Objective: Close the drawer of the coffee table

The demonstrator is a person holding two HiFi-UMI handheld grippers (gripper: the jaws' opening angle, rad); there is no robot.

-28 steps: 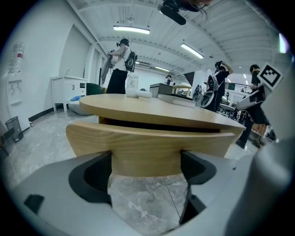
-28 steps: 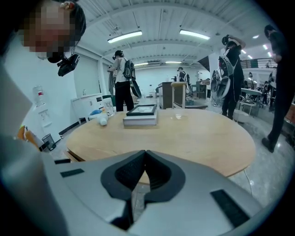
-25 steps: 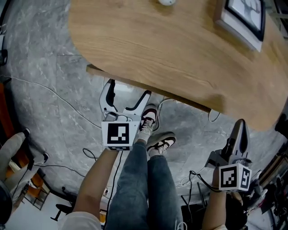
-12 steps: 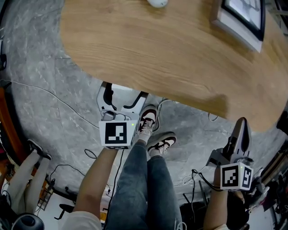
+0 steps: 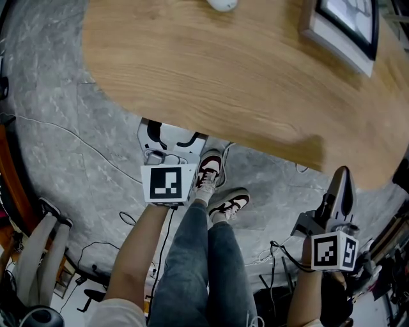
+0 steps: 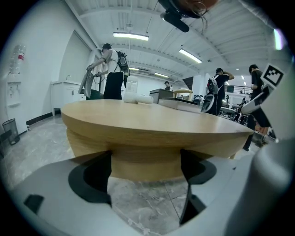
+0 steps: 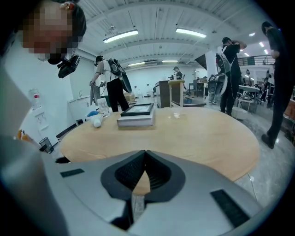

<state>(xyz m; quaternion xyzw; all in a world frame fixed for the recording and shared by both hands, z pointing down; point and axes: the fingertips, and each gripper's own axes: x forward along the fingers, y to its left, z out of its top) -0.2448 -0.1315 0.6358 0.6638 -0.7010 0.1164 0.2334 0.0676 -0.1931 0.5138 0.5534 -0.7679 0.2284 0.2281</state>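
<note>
Right gripper (image 7: 145, 156), fingers (image 7: 160, 175) together, coffee table (image 7: 198, 133) beyond

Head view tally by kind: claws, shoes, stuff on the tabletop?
Claws: 2, the left claw and the right claw
Shoes: 2
Framed picture: 1
Small white object: 1
Total: 6

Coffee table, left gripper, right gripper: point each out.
coffee table (image 5: 223, 83), head view, bare middle of the wooden top.
left gripper (image 6: 146, 159), left gripper view, midway between its open jaws.
right gripper (image 7: 145, 154), right gripper view, where its shut jaws meet.
</note>
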